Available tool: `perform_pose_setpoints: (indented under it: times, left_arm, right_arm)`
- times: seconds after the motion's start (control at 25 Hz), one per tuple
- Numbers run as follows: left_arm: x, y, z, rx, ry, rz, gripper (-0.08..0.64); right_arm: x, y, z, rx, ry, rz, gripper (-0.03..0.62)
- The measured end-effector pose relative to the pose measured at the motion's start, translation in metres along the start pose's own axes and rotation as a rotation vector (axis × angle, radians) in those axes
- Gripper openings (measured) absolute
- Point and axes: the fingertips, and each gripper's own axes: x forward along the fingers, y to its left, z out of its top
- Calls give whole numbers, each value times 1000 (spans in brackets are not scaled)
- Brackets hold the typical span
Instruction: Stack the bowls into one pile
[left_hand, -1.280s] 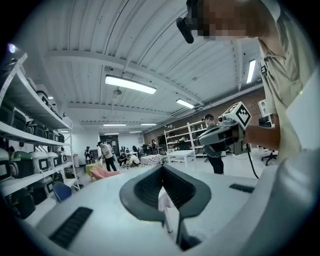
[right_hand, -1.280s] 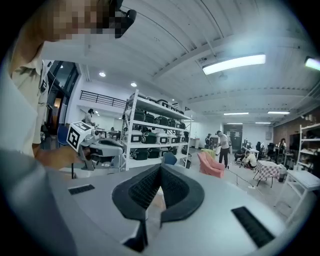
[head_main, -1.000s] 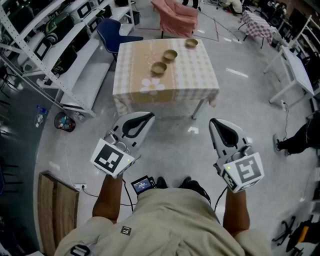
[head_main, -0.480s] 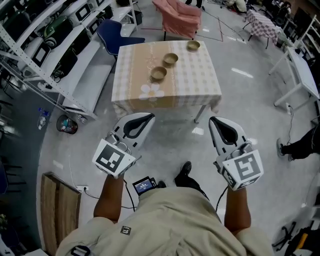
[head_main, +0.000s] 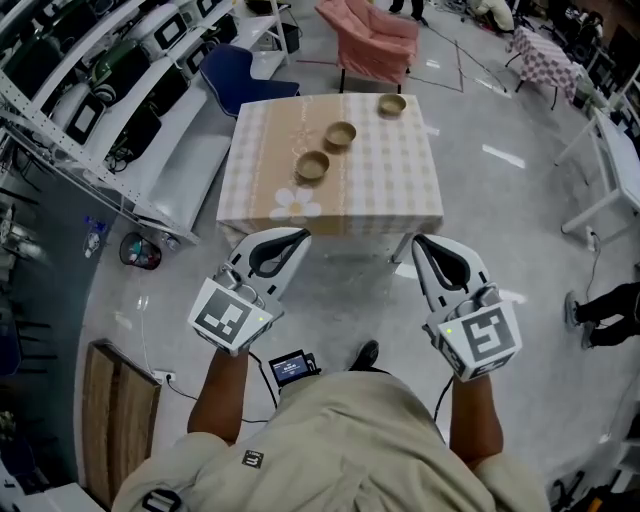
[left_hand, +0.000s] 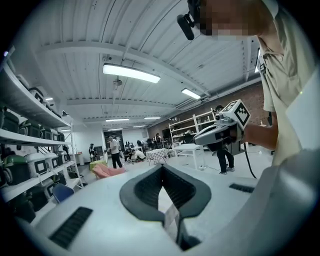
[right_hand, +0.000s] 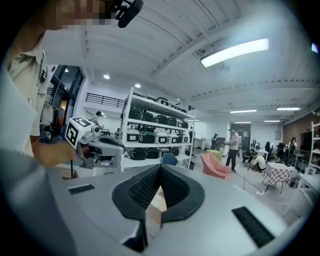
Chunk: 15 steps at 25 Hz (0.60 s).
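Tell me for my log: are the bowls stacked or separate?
Separate: near bowl, middle bowl and far bowl sit apart on the table, none nested.

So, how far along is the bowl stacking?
Nothing stacked yet: the near bowl, middle bowl and far bowl sit apart on the table. Nothing in hand: the left gripper and right gripper are shut, empty, short of the table. All the stacking is left.
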Motion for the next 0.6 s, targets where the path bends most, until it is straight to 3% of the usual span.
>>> perform_pose_setpoints:
  times: [0.28, 0.6]
  left_arm:
    - [50, 9, 3, 1, 19, 37, 6]
    - [90, 23, -1, -6, 35, 32, 6]
  right_arm:
    - [14, -52, -6, 11, 7, 20, 3]
    - [39, -83, -11, 35, 0, 51, 3]
